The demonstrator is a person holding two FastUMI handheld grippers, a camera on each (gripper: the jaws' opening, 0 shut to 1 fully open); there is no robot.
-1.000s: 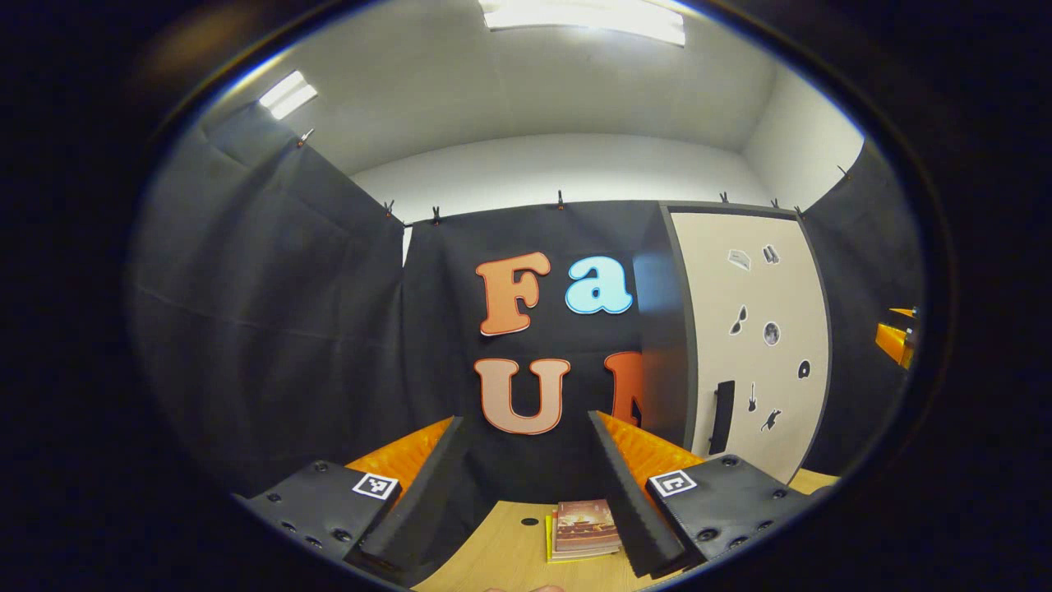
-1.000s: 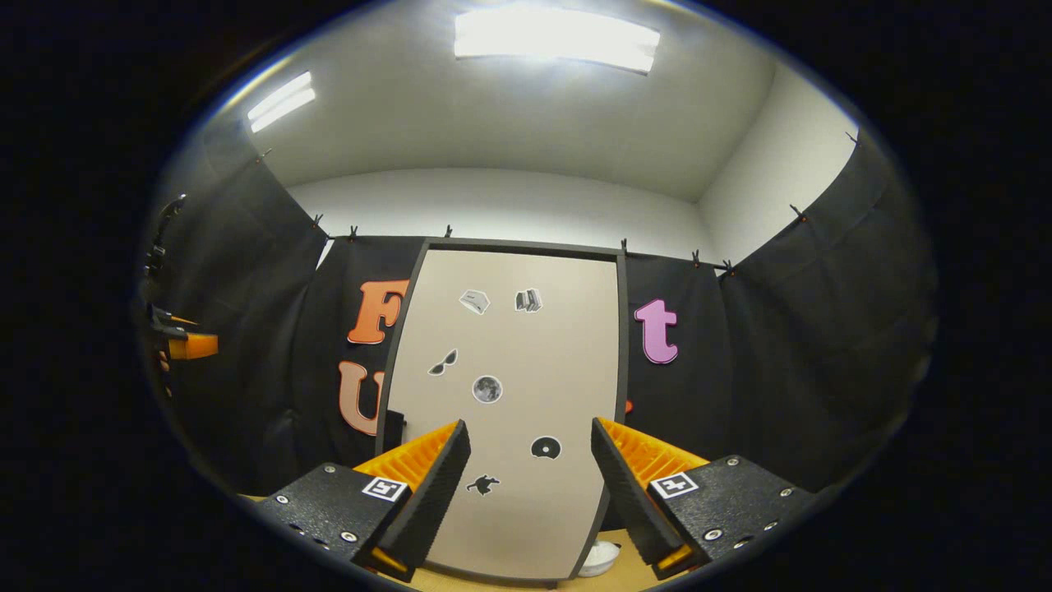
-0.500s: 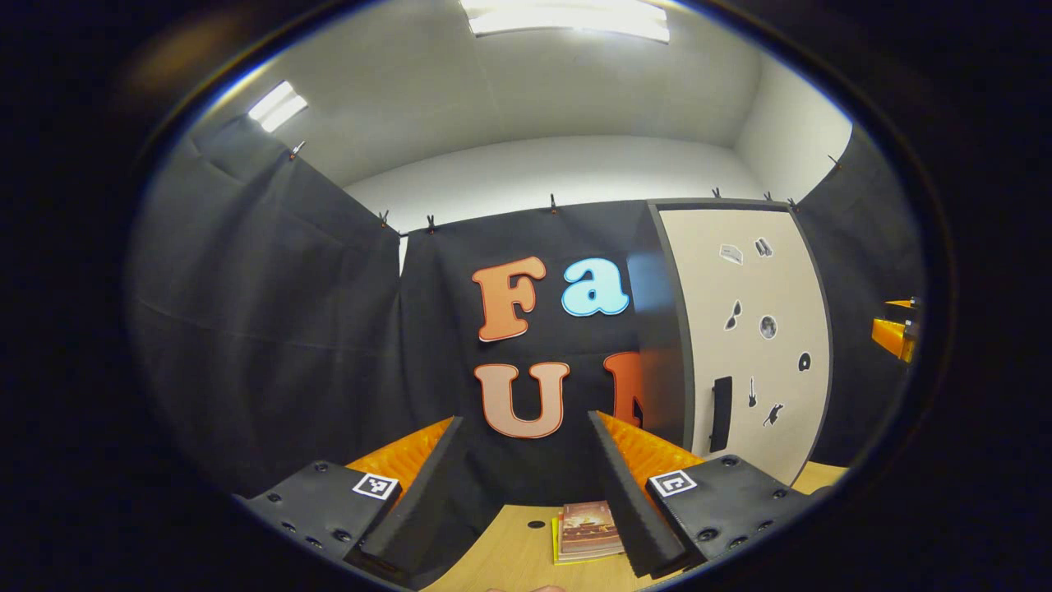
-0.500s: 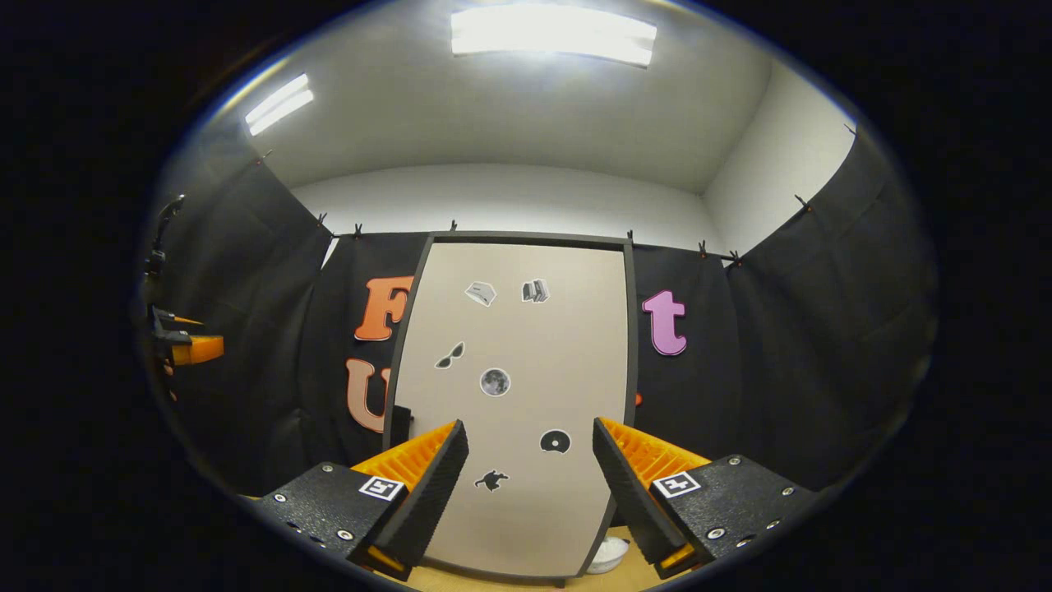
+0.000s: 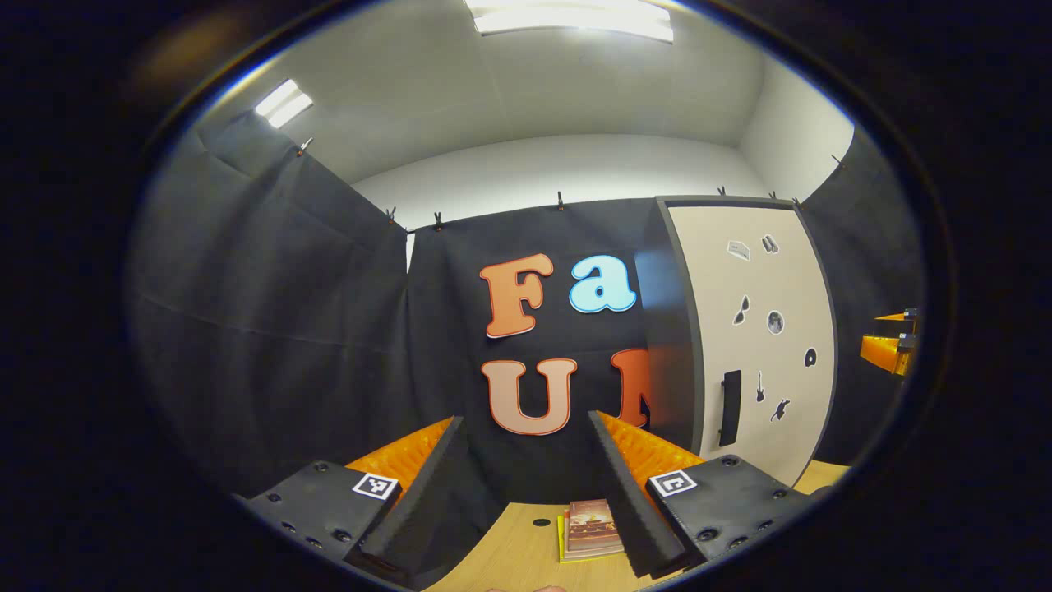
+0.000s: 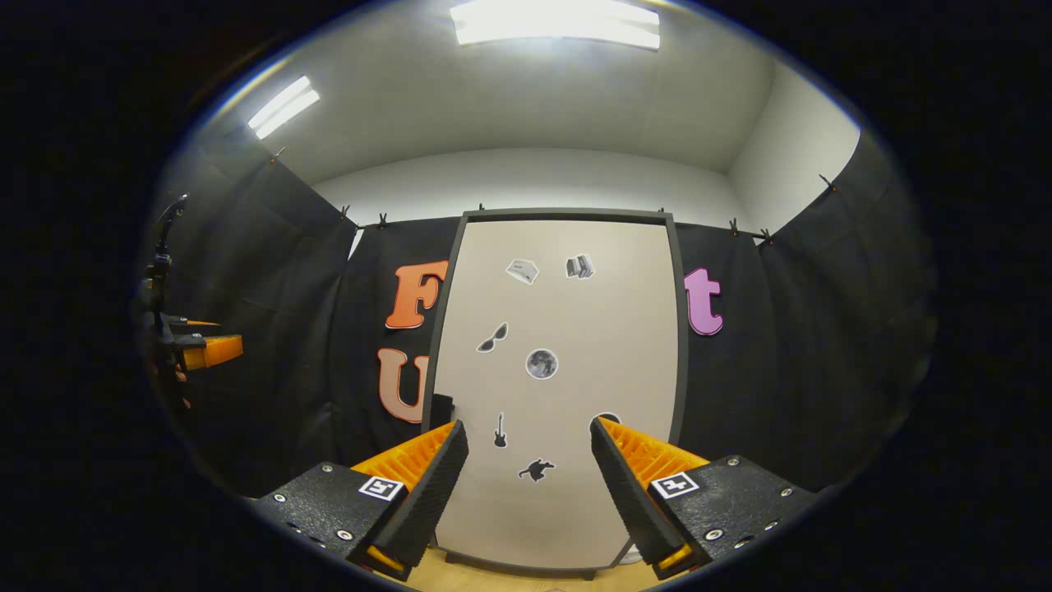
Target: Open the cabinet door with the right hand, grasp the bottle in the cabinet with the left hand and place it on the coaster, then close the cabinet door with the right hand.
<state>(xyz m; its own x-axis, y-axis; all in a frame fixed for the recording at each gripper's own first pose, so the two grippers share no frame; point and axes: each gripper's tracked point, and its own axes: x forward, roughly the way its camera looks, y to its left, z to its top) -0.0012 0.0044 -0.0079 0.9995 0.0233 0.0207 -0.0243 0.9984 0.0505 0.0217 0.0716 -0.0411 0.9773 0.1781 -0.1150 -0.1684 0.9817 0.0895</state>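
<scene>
Risk lies at the closed cabinet door (image 6: 559, 386), whose handle (image 6: 441, 409) sits on its left edge, well off-centre from the wide, empty right tongs (image 6: 526, 481), so a straight approach could miss it; left tongs (image 5: 526, 485) wait wide, bottle unseen behind the door.

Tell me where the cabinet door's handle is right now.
In the left gripper view, the black vertical handle sits low on the beige cabinet door's left edge, right of the left gripper.

Bright ceiling panels (image 6: 555, 23), fisheye-warped edges.
</scene>
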